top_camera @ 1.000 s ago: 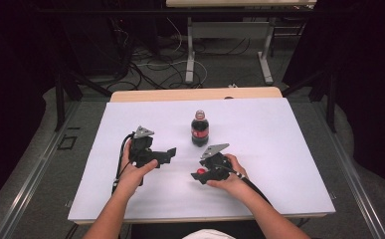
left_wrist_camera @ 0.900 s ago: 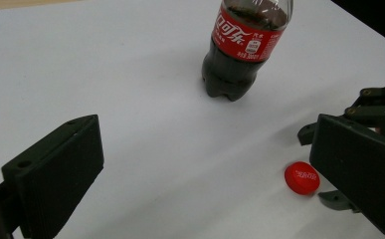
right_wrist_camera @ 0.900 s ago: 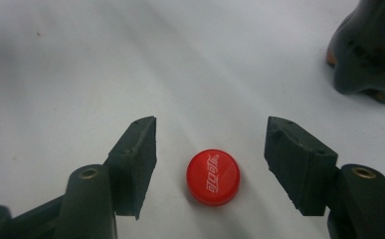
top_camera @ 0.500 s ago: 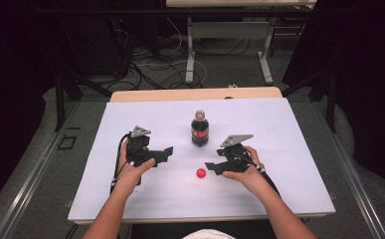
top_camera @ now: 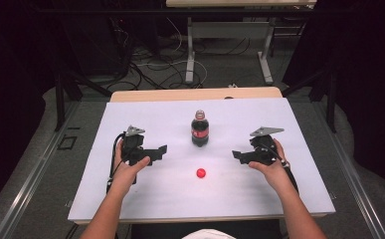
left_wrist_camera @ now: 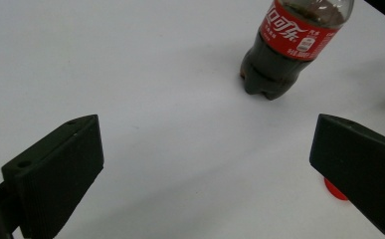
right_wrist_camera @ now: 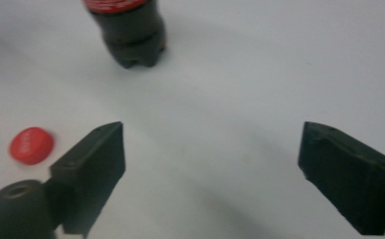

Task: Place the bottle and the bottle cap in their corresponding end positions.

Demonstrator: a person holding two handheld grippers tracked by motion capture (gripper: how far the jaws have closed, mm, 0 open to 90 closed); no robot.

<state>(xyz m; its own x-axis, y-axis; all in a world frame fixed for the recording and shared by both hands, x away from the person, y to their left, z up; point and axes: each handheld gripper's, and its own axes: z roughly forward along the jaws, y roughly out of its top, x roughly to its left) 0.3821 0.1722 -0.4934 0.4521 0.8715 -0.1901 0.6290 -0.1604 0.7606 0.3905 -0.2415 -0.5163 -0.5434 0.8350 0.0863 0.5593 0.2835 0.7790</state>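
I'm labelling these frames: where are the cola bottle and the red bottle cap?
cola bottle (top_camera: 200, 133), high view, on its red label.
red bottle cap (right_wrist_camera: 31, 145), right gripper view, on its top face.

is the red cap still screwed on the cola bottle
No, the red cap lies on the white table in front of the cola bottle, whose neck is open in the high view.

A dark cola bottle with a red label is seen upright at the frame's centre, its cap off. A small red cap is found lying flat just below it, apart from the bottle, on the white tabletop.
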